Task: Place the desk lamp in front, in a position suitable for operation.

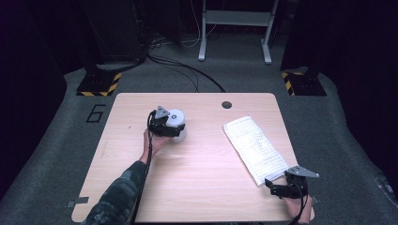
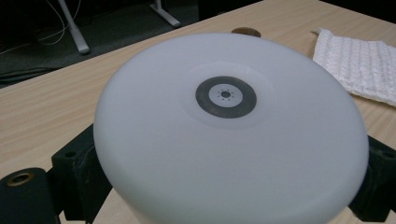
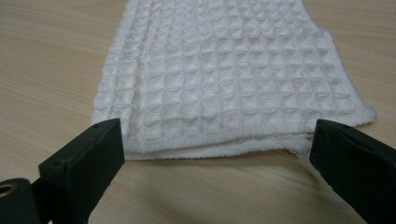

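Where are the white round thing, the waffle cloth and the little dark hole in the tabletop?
white round object [image 2: 229, 135], left gripper view, on its smooth top face.
waffle cloth [image 3: 224, 74], right gripper view, on its textured middle.
dark hole [image 1: 226, 104], high view, at its centre.

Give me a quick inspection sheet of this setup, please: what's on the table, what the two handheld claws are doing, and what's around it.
Surface: light wooden table, with a round dark hole near its far edge.
Job's things: white round object with a dark ring on top; folded white waffle-weave cloth lying flat, right side.
Clutter: nothing seen.
Grippers: left gripper with its jaws on either side of the white round object; right gripper open, jaws straddling the cloth's near edge.
Cables: a black cable trails along the left forearm; more lie on the floor behind.
Surroundings: grey floor, white stand legs, striped bases.
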A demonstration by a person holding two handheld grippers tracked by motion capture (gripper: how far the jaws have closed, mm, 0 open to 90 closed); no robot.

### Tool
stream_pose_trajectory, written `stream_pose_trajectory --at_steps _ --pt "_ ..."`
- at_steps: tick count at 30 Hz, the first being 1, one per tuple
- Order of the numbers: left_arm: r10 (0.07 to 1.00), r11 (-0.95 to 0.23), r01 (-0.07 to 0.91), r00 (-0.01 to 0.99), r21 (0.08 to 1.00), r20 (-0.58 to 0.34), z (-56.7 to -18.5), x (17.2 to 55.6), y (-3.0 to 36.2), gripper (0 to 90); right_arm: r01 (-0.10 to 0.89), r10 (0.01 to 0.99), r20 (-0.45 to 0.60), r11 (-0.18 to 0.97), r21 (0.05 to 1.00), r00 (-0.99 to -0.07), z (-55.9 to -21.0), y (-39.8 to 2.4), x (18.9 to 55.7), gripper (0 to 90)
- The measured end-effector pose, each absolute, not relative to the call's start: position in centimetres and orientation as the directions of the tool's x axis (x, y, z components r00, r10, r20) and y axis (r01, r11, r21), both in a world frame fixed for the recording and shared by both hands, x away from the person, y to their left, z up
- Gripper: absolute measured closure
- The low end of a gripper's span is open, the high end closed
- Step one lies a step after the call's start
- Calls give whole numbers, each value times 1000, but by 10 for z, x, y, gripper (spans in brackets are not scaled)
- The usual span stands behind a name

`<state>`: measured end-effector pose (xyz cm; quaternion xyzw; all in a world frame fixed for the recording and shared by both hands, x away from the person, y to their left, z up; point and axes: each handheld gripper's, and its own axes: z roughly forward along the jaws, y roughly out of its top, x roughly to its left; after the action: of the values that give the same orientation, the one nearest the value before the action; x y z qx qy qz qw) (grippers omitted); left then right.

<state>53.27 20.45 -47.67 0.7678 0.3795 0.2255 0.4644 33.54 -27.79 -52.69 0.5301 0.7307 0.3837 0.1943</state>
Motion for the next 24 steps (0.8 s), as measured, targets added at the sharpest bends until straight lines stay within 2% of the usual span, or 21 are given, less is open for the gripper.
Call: stream_pose_trajectory --at_steps 10,24 --pt "774 -321 348 632 881 33 -476 532 203 88 626 925 121 144 767 -361 -527 -278 335 30" --pt "721 -323 315 693 892 16 -453 515 198 89 621 925 117 145 771 -361 -527 -278 335 32"
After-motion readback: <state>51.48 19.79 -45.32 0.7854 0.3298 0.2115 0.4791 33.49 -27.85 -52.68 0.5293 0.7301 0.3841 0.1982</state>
